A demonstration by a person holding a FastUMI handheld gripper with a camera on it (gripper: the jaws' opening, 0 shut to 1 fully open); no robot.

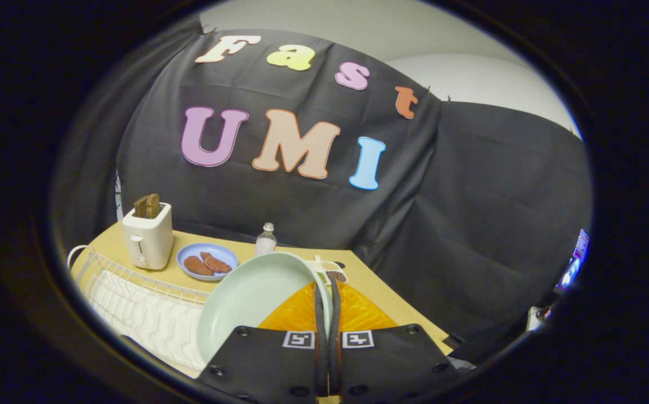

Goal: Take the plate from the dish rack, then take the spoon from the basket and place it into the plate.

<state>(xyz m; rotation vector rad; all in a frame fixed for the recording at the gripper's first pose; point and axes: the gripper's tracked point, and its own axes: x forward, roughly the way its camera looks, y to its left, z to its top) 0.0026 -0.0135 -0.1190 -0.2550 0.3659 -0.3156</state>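
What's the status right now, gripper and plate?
Gripper shut on plate rim, plate tilted above dish rack. Orange mat ahead. Nothing blocking.

Plate [251,303]: smooth, glossy, ceramic-like glaze. Rack [133,292]: white coated wire. Toaster [147,235]: smooth matt plastic. Bottle [266,240]: clear plastic. Mat [358,311]: ribbed, shiny orange, rubbery. Table [375,286]: matt wood-look top. Wall [470,213]: creased matt cloth.

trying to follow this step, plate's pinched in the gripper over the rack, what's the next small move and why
Probably carry the plate away from the dish rack and set it down on bare table. The gripper has both fingers closed on the plate's rim, holding it tilted and lifted beside the rack, above the orange mat. The plate must lie flat before the spoon can go in.
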